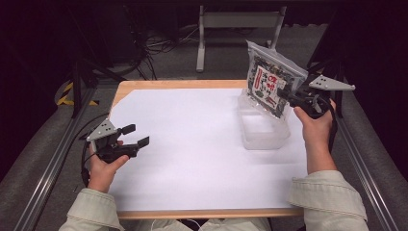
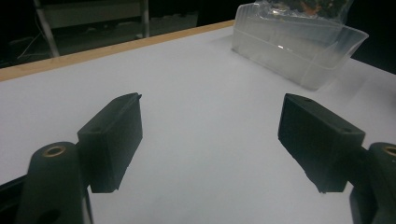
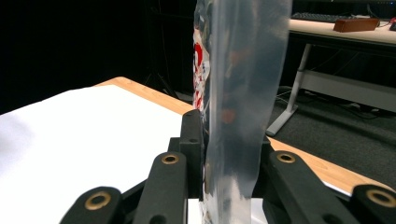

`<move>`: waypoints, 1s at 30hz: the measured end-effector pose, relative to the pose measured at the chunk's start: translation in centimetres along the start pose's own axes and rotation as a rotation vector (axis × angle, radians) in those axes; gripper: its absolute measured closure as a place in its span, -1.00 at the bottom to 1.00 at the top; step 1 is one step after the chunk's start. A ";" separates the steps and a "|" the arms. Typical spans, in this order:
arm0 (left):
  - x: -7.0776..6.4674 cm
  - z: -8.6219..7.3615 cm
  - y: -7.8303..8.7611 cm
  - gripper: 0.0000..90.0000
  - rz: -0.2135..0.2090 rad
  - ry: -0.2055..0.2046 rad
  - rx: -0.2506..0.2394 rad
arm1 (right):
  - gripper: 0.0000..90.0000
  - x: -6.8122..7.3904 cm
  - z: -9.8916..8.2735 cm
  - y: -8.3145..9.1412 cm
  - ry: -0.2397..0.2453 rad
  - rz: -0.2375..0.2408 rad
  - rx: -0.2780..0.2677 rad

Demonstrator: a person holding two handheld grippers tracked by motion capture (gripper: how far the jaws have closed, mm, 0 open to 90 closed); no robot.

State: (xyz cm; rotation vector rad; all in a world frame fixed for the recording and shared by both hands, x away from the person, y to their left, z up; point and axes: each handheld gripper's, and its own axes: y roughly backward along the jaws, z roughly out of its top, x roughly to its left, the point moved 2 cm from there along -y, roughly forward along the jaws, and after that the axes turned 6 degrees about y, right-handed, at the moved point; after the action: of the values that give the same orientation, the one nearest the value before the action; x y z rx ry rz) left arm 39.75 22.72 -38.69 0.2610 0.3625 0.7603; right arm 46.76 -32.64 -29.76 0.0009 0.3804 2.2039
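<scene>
High view: a white-topped counter (image 1: pixel 192 144) with a wooden rim, dark floor and cables beyond — wide bare surface mid-counter. Near the far right corner stands a clear tub (image 1: pixel 262 127). Above it the right hand-held gripper (image 1: pixel 288 96) clamps a zip bag (image 1: pixel 272 82), long axis upright, slightly tilted. The left hand-held gripper (image 1: pixel 136 135) rests near the left edge — jaws apart.

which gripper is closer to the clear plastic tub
Right. The right gripper holds a bag just above the clear plastic tub; the left gripper sits open across the table.
</scene>
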 end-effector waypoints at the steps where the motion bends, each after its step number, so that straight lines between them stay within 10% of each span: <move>1: 0.0 0.0 0.0 -0.49 0.000 0.000 0.000 | 0.68 0.0 -0.3 -0.1 -0.003 0.006 -0.003; 30: 0.0 -0.5 -0.4 -0.49 0.003 0.004 0.021 | 0.67 0.6 -3.7 -0.9 -0.031 0.043 0.011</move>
State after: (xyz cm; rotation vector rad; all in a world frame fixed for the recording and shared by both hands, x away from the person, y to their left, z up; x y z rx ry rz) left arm 39.80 22.54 -39.33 0.2804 0.3741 0.7608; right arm 46.61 -32.61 -33.60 0.0502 0.3785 2.2411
